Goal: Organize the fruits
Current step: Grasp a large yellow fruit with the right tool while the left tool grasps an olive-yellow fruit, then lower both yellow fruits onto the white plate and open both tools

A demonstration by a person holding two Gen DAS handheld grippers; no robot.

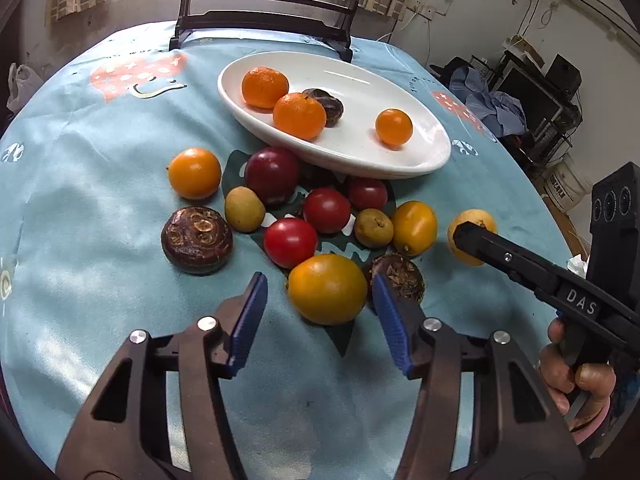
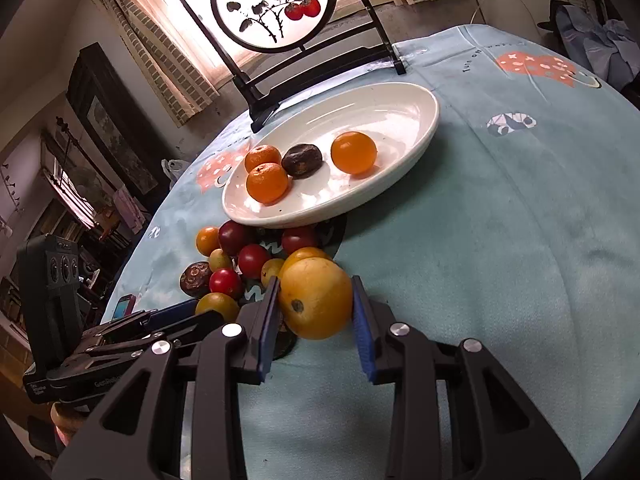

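right jaws [image 2: 314, 304] gripping yellow-orange fruit [image 2: 315, 298], left jaws [image 1: 320, 312] wide, low over tablecloth [image 1: 100, 168]

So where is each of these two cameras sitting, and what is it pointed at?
Left wrist: on the left gripper, looking across loose fruit to the white dish; the right gripper and holding fingers show.
Right wrist: on the right gripper, bracketing a yellow fruit; the left gripper shows.
Shared: dish, fruit pile.

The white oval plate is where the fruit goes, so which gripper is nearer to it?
Neither clearly. Left gripper and right gripper both sit short of the white oval plate, with loose fruit between.
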